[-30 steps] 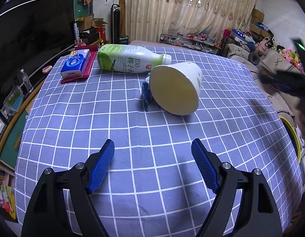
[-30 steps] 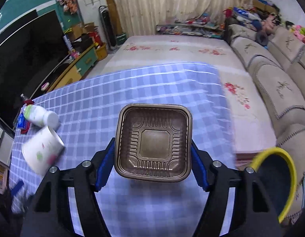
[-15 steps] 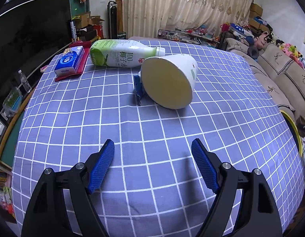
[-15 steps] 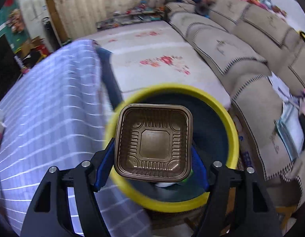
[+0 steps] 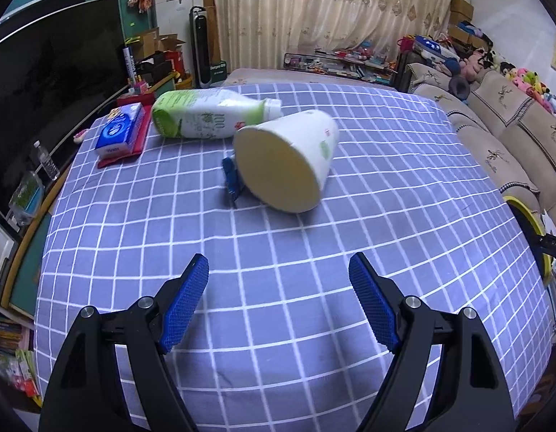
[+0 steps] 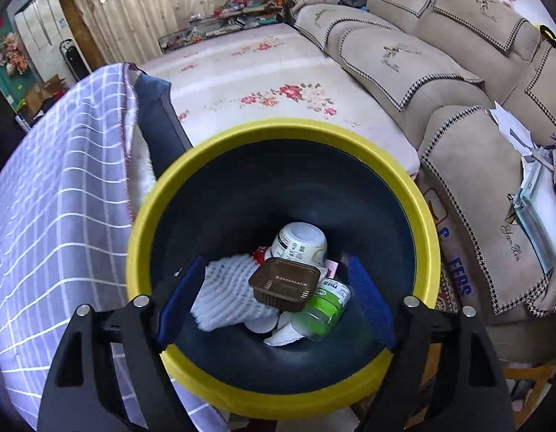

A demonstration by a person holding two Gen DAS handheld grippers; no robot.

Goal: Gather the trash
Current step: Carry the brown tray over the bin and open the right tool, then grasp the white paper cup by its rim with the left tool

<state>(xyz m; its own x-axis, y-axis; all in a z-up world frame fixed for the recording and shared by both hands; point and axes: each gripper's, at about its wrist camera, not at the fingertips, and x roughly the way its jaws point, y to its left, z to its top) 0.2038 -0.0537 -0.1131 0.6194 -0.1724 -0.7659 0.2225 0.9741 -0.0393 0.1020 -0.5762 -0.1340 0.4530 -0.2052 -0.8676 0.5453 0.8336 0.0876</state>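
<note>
In the left wrist view a white paper cup (image 5: 288,165) lies on its side on the checked blue tablecloth (image 5: 242,288), a small blue wrapper (image 5: 230,180) at its left and a green-and-white bottle (image 5: 206,117) behind it. My left gripper (image 5: 278,298) is open and empty, hovering in front of the cup. In the right wrist view my right gripper (image 6: 276,298) is open above the yellow-rimmed bin (image 6: 170,187). A brown plastic tray (image 6: 283,282) lies in the bin on other trash.
A blue tissue pack (image 5: 121,129) on a red mat sits at the table's far left. The bin's rim (image 5: 530,223) shows beyond the table's right edge. A sofa (image 6: 458,108) stands right of the bin, a floral mat (image 6: 270,82) behind it.
My right gripper swung from over the table to above the bin, opened and let go of the brown tray, which fell in. My left gripper drifted slightly nearer the cup.
</note>
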